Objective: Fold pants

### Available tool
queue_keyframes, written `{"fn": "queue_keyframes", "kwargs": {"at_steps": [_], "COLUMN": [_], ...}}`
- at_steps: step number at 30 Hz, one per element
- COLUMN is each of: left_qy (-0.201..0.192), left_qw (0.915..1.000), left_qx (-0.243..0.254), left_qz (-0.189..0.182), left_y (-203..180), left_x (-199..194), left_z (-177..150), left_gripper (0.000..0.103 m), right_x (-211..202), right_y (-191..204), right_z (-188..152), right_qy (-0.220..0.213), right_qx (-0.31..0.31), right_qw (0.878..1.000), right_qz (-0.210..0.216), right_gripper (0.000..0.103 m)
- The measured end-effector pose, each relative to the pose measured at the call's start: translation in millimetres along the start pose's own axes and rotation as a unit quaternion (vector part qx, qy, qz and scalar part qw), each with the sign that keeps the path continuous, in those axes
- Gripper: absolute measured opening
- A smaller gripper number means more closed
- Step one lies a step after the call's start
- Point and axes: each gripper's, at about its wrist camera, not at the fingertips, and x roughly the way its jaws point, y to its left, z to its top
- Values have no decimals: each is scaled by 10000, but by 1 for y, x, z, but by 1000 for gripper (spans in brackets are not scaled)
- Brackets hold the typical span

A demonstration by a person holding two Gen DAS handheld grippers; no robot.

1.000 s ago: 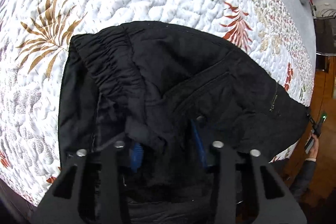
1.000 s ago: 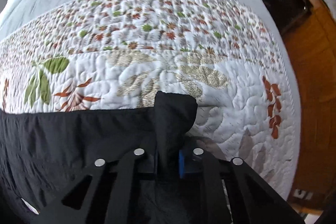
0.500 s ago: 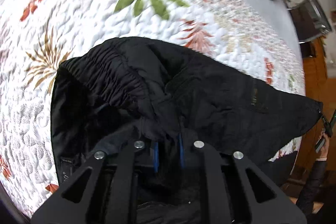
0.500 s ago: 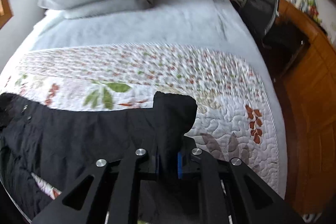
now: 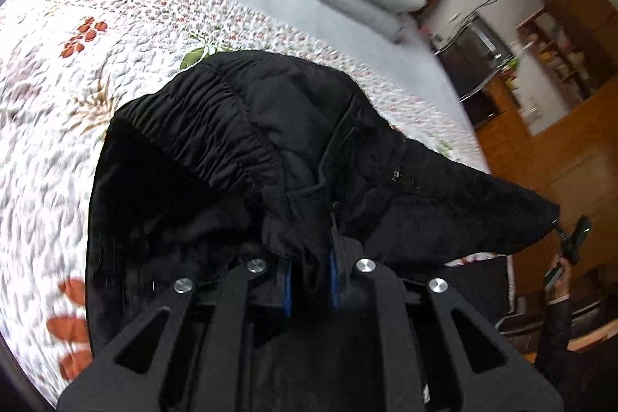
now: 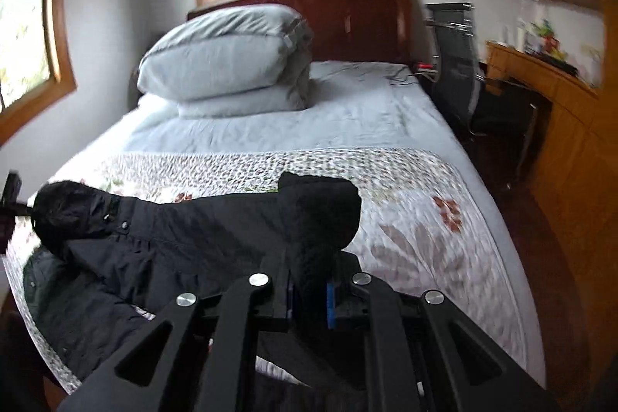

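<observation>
Both ends of the black pants (image 5: 309,126) have been lifted off the floral quilt (image 5: 58,95) near the bed's foot edge, left gripper (image 5: 310,278) newly clenched on waistband fabric, right gripper (image 6: 312,300) clamped on a leg end, so a fold can be carried over.

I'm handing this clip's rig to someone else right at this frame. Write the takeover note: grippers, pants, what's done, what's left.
Left gripper: shut on the black pants at the waistband end, fabric bunched between its blue pads.
Right gripper: shut on the pants at the other end, a fold of cloth standing up between the pads.
Pants: stretched between both grippers, raised over the floral quilt at the foot of the bed; some cloth appears to rest on the quilt.
Done: both ends gripped and raised.
Left: bring the ends together, lay flat, finish folding.
</observation>
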Motion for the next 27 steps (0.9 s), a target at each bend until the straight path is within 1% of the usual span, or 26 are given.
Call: {"fn": "queue_keyframes", "kwargs": {"at_steps": [3,6,9,12,16,21,24,26,27], "left_qy": [-234,-342,-368,-281,-253,-240,-290,-293,-284], "left_qw": [9995,9988,9989,9992,9993,9993,9992,9991,9991], "left_qx": [-23,-60,-95,-183,-219,-239,-256,-288,-300], "left_qz": [-207,-340,-272,-233,-155,-133,-62,63,132], "left_y": [3,7,14,24,32,35,37,38,39], "left_x": [-26,-42,-52,-56,-58,-57,-61,-65,-67], "left_z": [-29,-55,-81,-103,-121,-132,-138,-144,-148], "left_gripper": [12,13,16,19,22,26,30,43,45], "right_x": [-27,-50,-62,-72,-81,-87,-86,-84,-82], "right_y": [-16,-32,-42,-45,-49,-46,-49,-52,-53], "right_z": [-27,-53,-81,-105,-132,-161,-179,-193,-199], "right_qy": [-148,-308,-304,-260,-215,-33,88,165,214], "right_qx": [380,835,1194,1431,1712,1741,1930,2046,2108], "right_qw": [9991,9960,9922,9891,9847,9842,9806,9780,9765], "right_qz": [-106,-120,-179,-211,-224,-337,-331,-374,-401], "right_gripper": [11,11,11,11,11,11,12,13,14]}}
